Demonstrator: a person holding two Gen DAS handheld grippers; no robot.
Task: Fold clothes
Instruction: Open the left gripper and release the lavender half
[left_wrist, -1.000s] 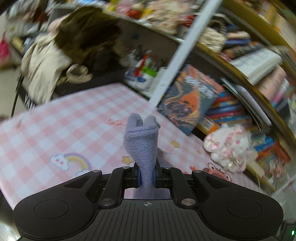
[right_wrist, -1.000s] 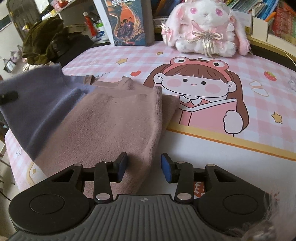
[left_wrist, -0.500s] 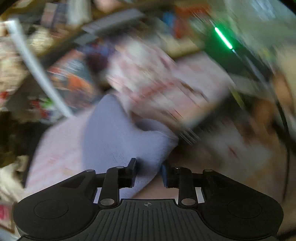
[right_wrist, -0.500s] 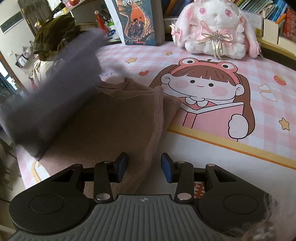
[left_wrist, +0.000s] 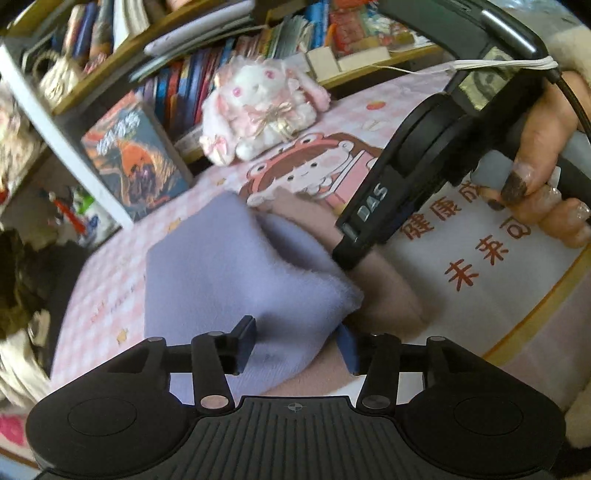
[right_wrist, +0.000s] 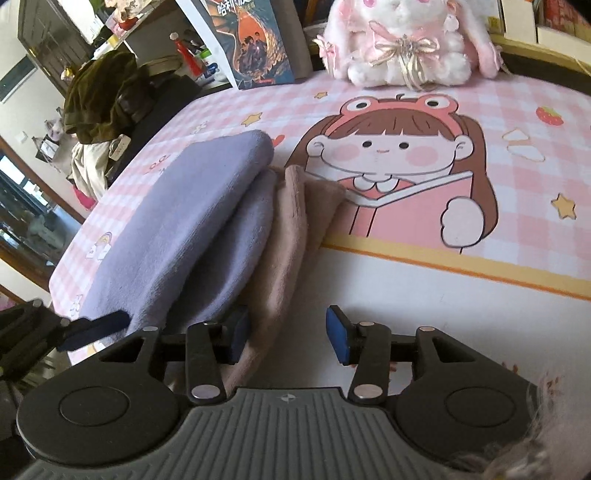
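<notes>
A lavender cloth (right_wrist: 192, 221) lies folded double on a mauve-brown garment (right_wrist: 291, 236) on the pink checked tablecloth (right_wrist: 517, 155). My left gripper (left_wrist: 295, 347) is low at the near corner of the lavender cloth (left_wrist: 221, 277). Its jaws are opening and the cloth lies loose between them. One of its fingers (right_wrist: 94, 326) shows at the cloth's left edge in the right wrist view. My right gripper (right_wrist: 287, 339) stands open over the mauve garment's near edge, which passes by its left pad. A hand (left_wrist: 546, 155) holds it.
A white and pink plush rabbit (right_wrist: 406, 37) and an upright book (right_wrist: 255, 40) stand at the back of the table. Bookshelves (left_wrist: 221, 74) rise behind them. Dark and beige clothes (right_wrist: 103, 99) are heaped on a chair past the table's left edge.
The left gripper swung over with the lavender cloth, which it held pinched upright, and laid it doubled on the mauve garment; its jaws have parted. The right gripper stayed put, open.
</notes>
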